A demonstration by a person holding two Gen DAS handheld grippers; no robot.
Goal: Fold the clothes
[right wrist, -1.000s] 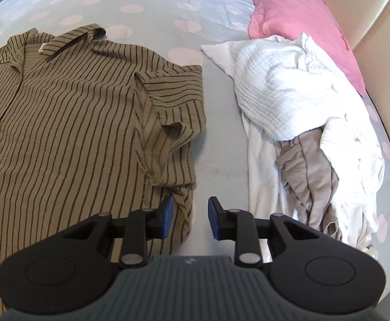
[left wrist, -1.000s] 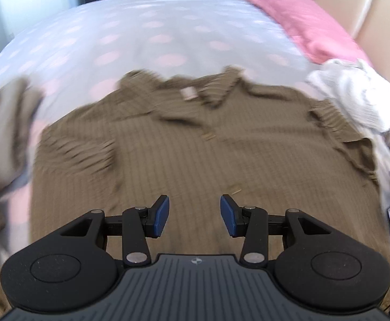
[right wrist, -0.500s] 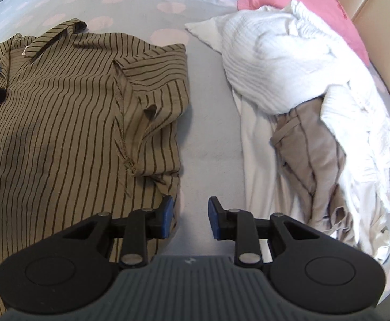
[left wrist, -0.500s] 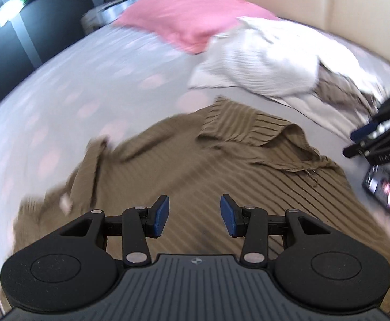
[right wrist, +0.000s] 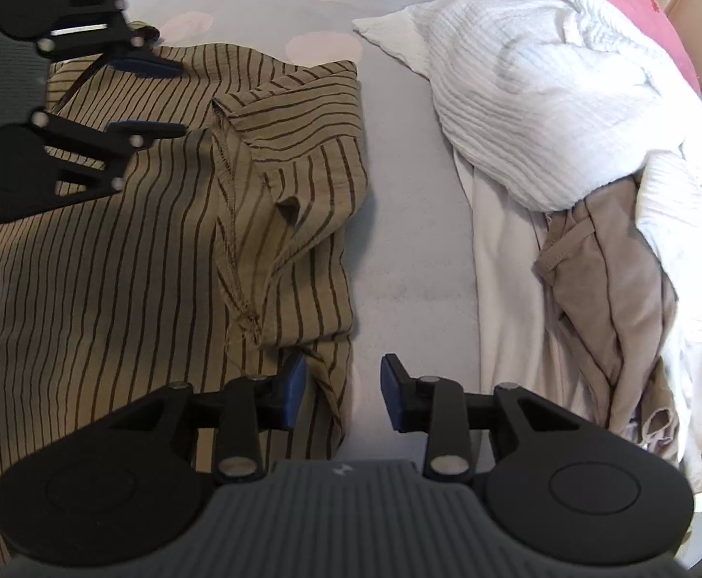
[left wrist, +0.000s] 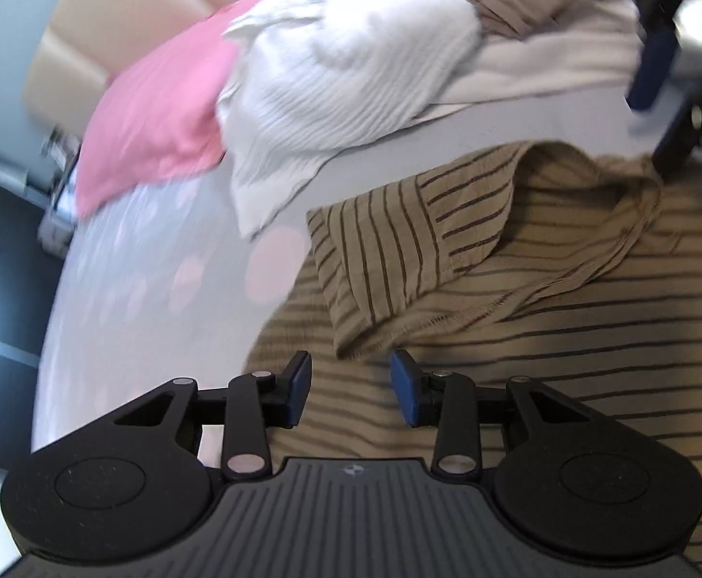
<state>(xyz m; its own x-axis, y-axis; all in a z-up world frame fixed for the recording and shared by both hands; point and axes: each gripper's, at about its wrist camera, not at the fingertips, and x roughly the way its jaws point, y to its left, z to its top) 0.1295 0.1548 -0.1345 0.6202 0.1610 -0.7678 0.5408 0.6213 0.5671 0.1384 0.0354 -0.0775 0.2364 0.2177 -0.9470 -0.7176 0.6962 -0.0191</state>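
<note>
A brown striped short-sleeved shirt [right wrist: 110,250] lies spread on the bed, its right sleeve [right wrist: 302,154] rumpled and folded over. My right gripper [right wrist: 343,387] is open and empty, low over the shirt's right side edge below the sleeve. My left gripper [left wrist: 351,383] is open and empty, just above the shirt near the sleeve's shoulder seam [left wrist: 399,260]. The left gripper also shows in the right wrist view [right wrist: 158,96], over the shoulder near the collar. The right gripper shows blurred at the top right of the left wrist view [left wrist: 659,62].
A heap of white and beige clothes [right wrist: 567,144] lies right of the shirt, with a strip of grey dotted bedsheet [right wrist: 413,221] between. A pink pillow [left wrist: 158,111] and a beige headboard [left wrist: 110,33] stand at the bed's head.
My left gripper has swung right and dropped close to the sleeve and shoulder. My right gripper has moved down and nearer to the shirt's side edge. Both stay open.
</note>
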